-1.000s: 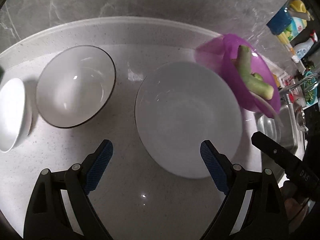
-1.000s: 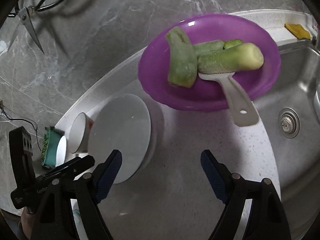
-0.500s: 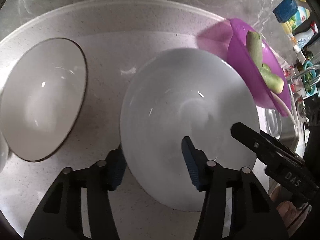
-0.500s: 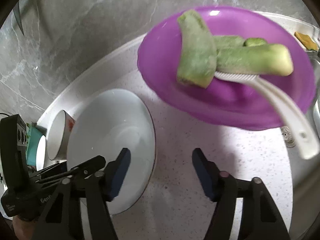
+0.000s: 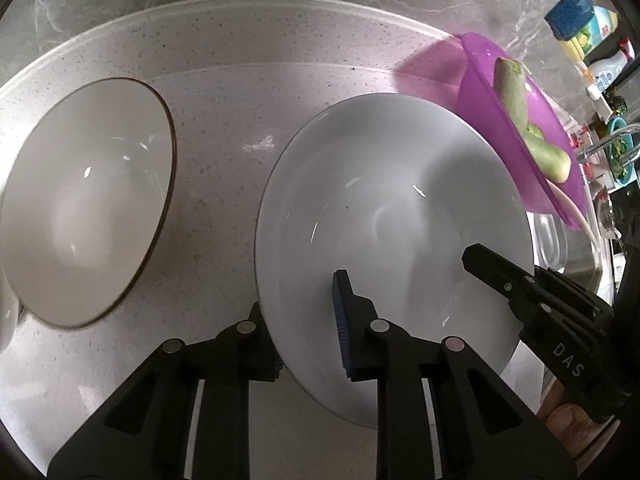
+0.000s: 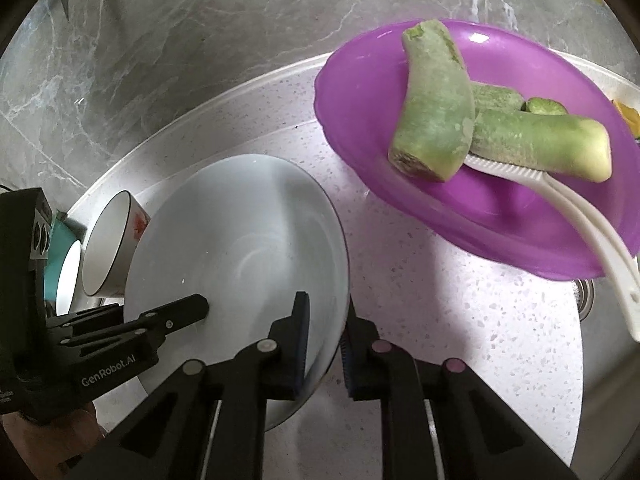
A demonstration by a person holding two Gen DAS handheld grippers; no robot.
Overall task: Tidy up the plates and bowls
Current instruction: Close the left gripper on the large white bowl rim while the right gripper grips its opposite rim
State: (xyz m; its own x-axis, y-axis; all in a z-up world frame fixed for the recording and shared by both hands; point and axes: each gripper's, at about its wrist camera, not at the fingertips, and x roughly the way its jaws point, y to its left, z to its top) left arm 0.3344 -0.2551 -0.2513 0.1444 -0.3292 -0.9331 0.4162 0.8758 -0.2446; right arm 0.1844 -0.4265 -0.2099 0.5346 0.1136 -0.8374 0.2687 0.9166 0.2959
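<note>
The left tool (image 5: 308, 344) reads "GenRobot.AI", the right tool (image 6: 326, 344) "DAS". Both are closing, each clamped on an opposite rim of the white plate (image 5: 392, 208), which sits on the speckled desk (image 5: 224, 128). A bowl (image 5: 84, 200) lies left, a purple dish (image 6: 480, 152) right, with free desk between.

the surface (image 5: 224, 128) is off-white with fine dark speckles, and the wall (image 6: 160, 40) behind it is grey marble veined in white. the plate (image 5: 384, 208) is plain pale grey-white; the bowl (image 5: 80, 200) beside it is white with a thin dark brown rim. the basin (image 6: 500, 216) is translucent purple, holding pale green vegetables (image 6: 436, 108) and a white scrubber (image 6: 580, 216). each hand-held gripper — left (image 5: 308, 344), right (image 6: 326, 346) — is black with blue pads.
</note>
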